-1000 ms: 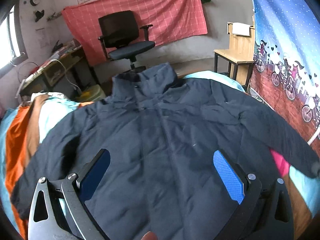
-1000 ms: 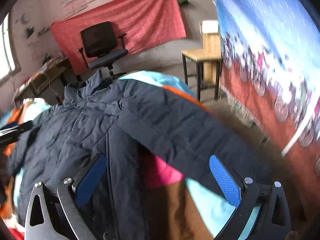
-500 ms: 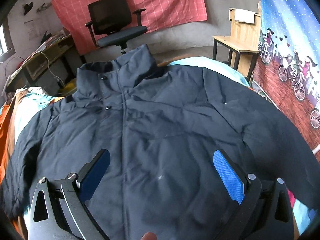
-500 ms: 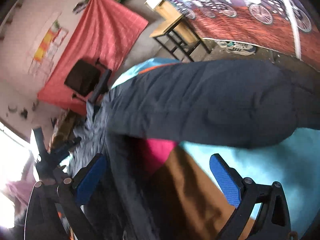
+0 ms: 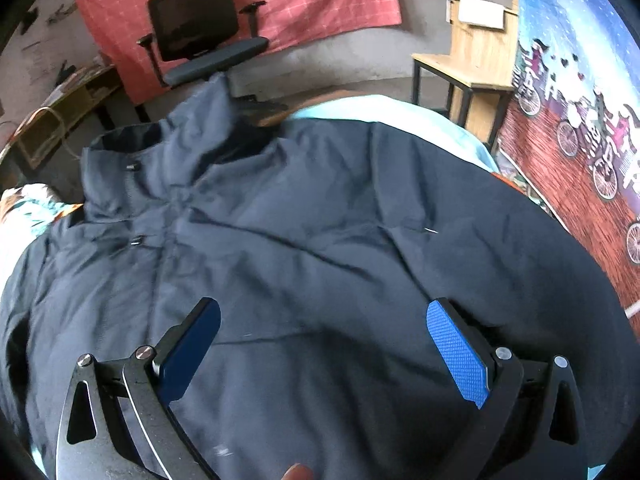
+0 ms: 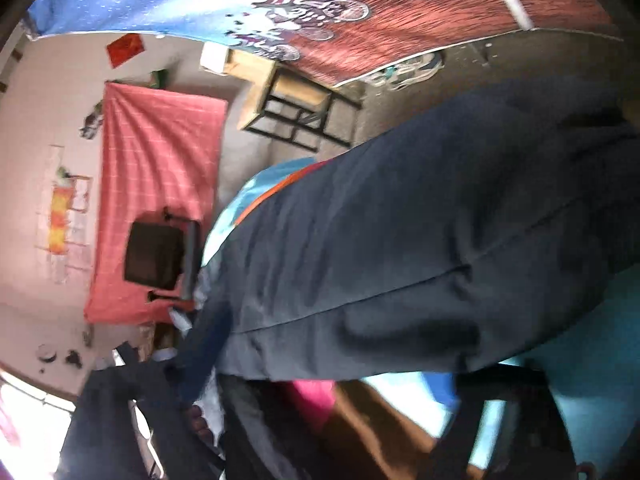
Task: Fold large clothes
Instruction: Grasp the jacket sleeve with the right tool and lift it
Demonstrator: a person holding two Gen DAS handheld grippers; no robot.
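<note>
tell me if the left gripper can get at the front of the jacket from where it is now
Probably yes. The left gripper hangs with its jaws wide open right over the jacket, which lies spread flat beneath it, collar toward the office chair. Nothing sits between the fingers and the fabric, so the way down looks free.

Place: I'm looking into a lived-in bedroom or home study.
Upper left: black office chair (image 5: 204,28) before a red checked cloth (image 5: 320,4) pinned to a bare grey wall.
Left edge: cluttered wooden desk (image 5: 68,100).
Upper right: wooden side table (image 5: 464,72), bicycle-print hanging (image 5: 580,128).
Centre: I see colourful bedding (image 5: 404,110) under a dark jacket (image 5: 320,248).
</note>
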